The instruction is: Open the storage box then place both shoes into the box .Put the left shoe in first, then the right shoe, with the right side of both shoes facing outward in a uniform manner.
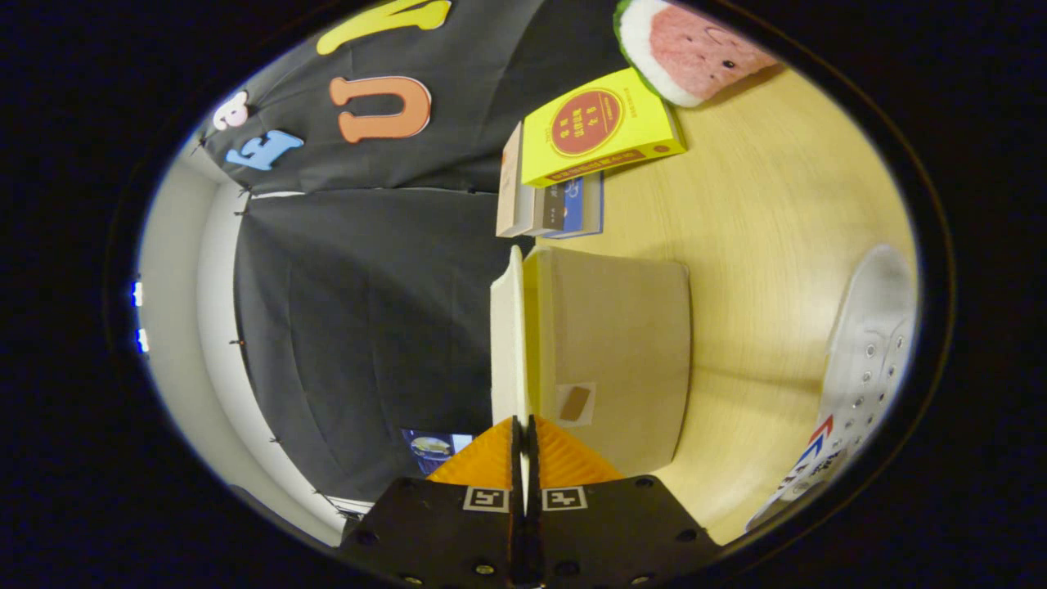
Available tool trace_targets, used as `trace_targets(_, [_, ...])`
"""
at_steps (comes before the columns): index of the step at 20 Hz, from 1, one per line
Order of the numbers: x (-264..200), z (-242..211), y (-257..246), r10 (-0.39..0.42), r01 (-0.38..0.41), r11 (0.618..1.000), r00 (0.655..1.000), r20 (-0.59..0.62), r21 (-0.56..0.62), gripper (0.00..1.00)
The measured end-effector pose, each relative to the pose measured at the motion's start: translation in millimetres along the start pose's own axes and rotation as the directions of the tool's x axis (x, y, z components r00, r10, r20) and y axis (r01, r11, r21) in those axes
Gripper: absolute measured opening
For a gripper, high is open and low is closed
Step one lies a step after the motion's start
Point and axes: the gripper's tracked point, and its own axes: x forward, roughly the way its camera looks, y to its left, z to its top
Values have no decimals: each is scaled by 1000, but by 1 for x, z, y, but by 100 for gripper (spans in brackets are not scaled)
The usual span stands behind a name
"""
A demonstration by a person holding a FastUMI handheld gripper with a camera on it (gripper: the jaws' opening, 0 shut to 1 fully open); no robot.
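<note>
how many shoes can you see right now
1. A white shoe lies on the wooden table, off to the side of the storage box, whose lid the gripper pinches. A second shoe may be out of view.

Cloth-walled recording booth [368, 311] with a wooden table [769, 245]

The storage box [617, 360] is a beige, cloth-like box standing on the light wooden table, and its flat cream lid [507, 343] is seen edge-on, lifted away from the box body, with its near edge pinched between the two fingers of the gripper [524, 433]. A white shoe [859, 376] with metal eyelets and a red and blue mark lies on the table well apart from the box, on the side away from the lid.
</note>
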Motion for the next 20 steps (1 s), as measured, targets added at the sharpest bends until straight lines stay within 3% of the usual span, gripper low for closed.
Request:
trace_targets(3, [0, -4, 39, 41, -41, 999, 999, 5, -23, 0])
trace_targets(8, [15, -8, 95, 44, -42, 995, 999, 16, -90, 0])
trace_targets(20, [132, -9, 200, 19, -20, 983, 1000, -7, -184, 0])
